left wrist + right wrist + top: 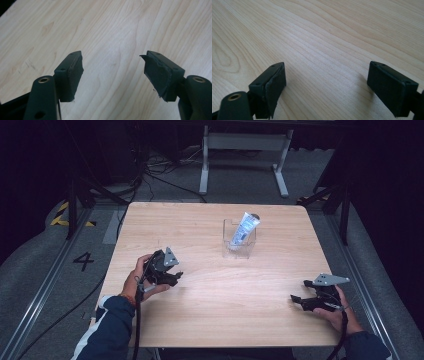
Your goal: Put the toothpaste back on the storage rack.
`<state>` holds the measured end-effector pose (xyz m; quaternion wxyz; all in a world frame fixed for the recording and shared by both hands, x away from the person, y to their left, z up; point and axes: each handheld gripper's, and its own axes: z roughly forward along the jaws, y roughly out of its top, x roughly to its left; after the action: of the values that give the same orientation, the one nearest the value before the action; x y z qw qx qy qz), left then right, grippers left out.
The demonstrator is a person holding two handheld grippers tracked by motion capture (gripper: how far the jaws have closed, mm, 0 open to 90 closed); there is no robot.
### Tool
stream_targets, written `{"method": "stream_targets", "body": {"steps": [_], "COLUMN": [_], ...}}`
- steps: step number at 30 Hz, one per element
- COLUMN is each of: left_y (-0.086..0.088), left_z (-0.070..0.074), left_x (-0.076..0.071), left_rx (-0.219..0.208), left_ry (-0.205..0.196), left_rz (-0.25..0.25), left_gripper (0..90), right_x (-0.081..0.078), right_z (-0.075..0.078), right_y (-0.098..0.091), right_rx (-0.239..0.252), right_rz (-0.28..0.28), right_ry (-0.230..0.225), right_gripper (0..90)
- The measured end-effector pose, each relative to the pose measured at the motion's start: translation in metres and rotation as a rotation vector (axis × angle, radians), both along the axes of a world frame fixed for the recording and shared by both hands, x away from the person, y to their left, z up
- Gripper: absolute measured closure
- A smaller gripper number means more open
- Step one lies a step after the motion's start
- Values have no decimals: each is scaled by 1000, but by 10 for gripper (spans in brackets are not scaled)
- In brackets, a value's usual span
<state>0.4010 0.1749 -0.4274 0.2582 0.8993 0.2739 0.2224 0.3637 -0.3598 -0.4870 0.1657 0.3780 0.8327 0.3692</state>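
- A light wooden table [210, 290] is seen from above, filling the middle of the frame.
- A clear plastic box [239, 240] is placed right of centre in the upper half, with a white and blue tube [243, 231] leaned upright inside it.
- The left gripper [176, 276] is held at lower left, well apart from the box, its jaws spread over bare wood with nothing between them.
- The right gripper [296, 301] is held at lower right, jaws likewise spread wide and empty.
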Motion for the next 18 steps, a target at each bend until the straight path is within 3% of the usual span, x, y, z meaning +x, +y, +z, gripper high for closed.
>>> {"method": "stream_targets", "body": {"steps": [5,10,16,18], "left_y": [13,22,34,37], "left_z": [-9,-16,-27,-29], "left_x": [-11,-18,-32,-36], "left_rx": [36,42,44,24], "left_ry": [17,28,35,39], "left_rz": [21,53,83,84], "left_gripper": [287,265,246,246], "right_x": [0,0,0,0], "right_z": [0,0,0,0], "right_y": [0,0,0,0], "right_rx": [0,0,0,0], "right_rz": [1,1,1,0], "right_ry": [0,0,0,0], "right_gripper": [158,158,158,158]}}
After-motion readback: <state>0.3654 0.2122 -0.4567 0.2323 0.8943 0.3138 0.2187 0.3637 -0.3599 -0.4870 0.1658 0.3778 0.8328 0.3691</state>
